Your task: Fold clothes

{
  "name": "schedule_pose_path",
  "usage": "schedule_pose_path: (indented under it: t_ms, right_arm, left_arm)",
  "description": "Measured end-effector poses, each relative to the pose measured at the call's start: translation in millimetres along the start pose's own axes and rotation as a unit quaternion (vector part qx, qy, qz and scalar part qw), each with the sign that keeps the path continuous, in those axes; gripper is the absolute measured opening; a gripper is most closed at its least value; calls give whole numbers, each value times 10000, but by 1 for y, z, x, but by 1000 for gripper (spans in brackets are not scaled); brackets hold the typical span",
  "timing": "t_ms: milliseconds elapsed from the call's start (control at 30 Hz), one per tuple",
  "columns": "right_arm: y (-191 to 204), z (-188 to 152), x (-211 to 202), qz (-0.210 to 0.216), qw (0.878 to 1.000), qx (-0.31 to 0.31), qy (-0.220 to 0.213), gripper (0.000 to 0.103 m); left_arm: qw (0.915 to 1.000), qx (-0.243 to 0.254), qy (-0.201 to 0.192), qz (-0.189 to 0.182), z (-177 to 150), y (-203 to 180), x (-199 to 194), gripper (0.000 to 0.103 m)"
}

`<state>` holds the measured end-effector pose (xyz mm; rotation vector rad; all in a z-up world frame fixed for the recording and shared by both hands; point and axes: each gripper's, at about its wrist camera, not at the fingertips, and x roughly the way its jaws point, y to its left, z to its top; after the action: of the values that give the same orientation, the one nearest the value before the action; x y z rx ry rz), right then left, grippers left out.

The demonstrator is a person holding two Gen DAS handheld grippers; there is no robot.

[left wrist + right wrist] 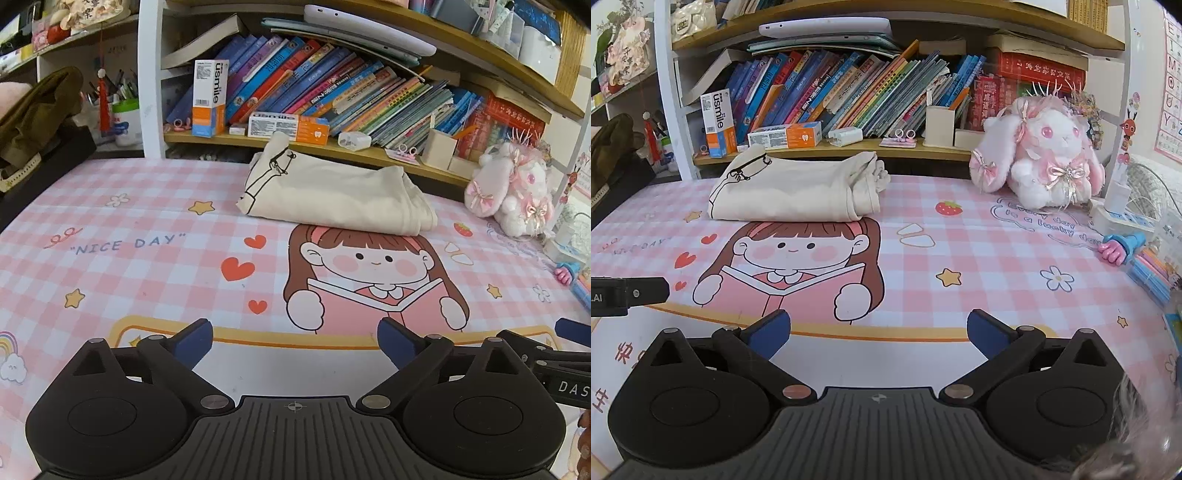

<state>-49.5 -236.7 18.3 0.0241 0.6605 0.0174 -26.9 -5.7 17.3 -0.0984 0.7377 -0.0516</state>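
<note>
Both tongs stand spread wide and empty: my left gripper (294, 345) hangs over the bare pink checked mat (147, 206), nothing between its blue pads, and my right gripper (879, 334) beside it is likewise agape with only the mat under it. Ahead of both, well apart from the fingertips, the cream garment (332, 195) lies folded into a compact bundle at the far edge of the mat, just in front of the bookshelf (849, 149), with the plush rabbit (1038, 162) off to its right. I judge this piece done and released. Next I would look for another garment; the olive cloth (33, 114) at far left may be it, though I cannot tell.
</note>
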Motion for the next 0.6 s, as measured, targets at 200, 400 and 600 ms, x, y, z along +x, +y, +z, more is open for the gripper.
schedule_pose_path:
  t_ms: [200, 400, 600]
  right_arm:
    - [1, -2, -1, -34, 10000, 30, 46, 103]
    - [2, -2, -1, -52, 9999, 71, 90, 103]
    - [2, -3, -1, -64, 9998, 102, 133, 103]
  left_arm:
    - [10000, 43, -6, 39, -2, 0, -1, 100]
    - [9999, 134, 24, 32, -4, -2, 0, 101]
    - [9999, 148, 51, 23, -6, -2, 0, 101]
